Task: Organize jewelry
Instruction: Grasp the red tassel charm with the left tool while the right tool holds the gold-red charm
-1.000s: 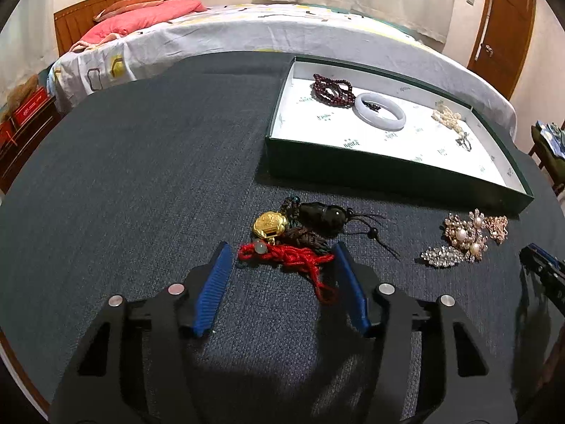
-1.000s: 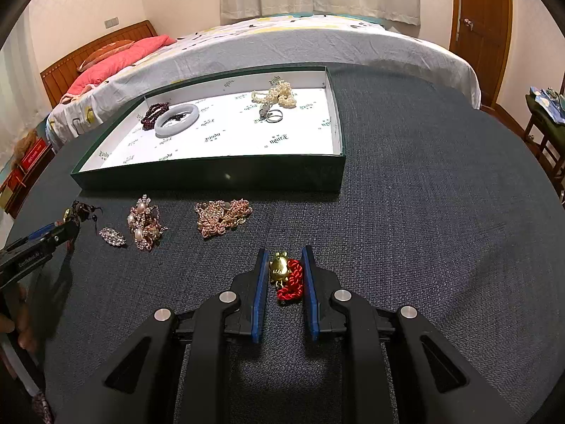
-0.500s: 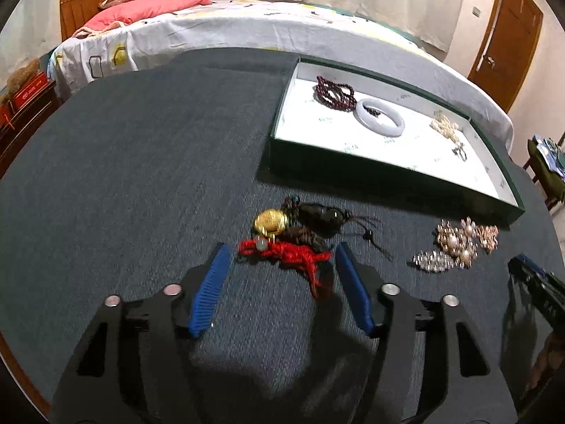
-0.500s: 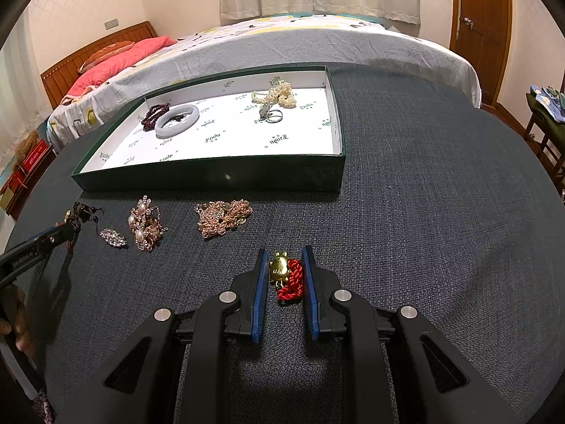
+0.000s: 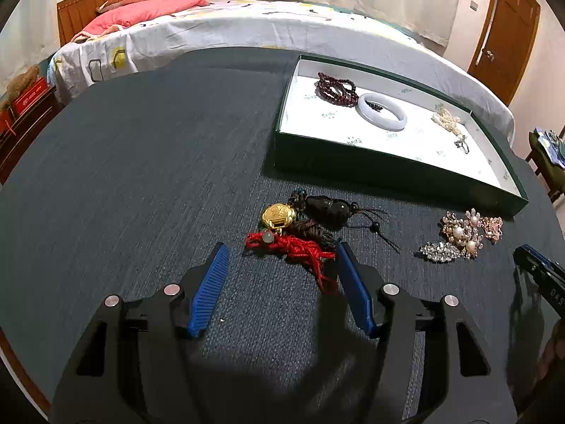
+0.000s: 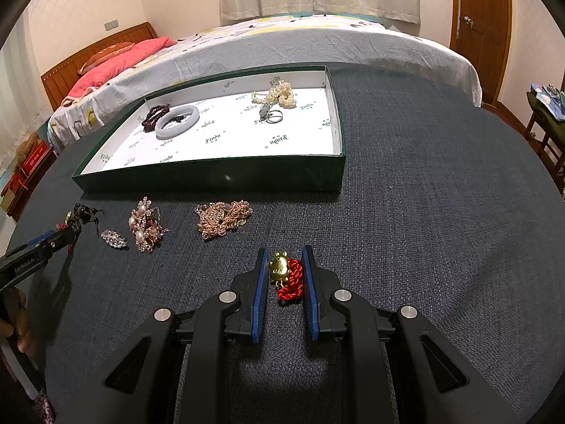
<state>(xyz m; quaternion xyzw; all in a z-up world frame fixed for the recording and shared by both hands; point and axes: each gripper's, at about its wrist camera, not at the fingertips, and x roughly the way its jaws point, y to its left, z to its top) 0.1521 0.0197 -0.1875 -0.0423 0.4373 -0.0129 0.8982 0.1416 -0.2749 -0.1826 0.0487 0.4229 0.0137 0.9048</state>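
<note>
Here, left gripper [image 5: 280,265]: jaws spread wide, holding nothing; the red cord of a tangled charm bundle [image 5: 300,228] lies between the blue pads, its tail touching the right-hand pad.
Right gripper [image 6: 282,266]: jaws narrowed around a gold charm on red cord [image 6: 286,275]; a sliver of gap shows on each side, so whether the pads grip it I cannot tell.
Tray [image 6: 212,178]: green box with white lining, front wall facing both grippers; inside lie a dark bead bracelet [image 5: 333,84], a white bangle [image 5: 381,111], pearls [image 6: 277,93] and a ring [image 6: 273,116].
Loose pieces: pearl brooch [image 6: 146,228], small crystal clip [image 6: 113,238] and rose-gold chain [image 6: 222,217] near the tray's front wall.
Open room: bare dark cloth table [image 6: 441,194] right of the tray; more bare cloth left of the bundle.
Table edge: bed [image 5: 247,24] just beyond the far rim.
</note>
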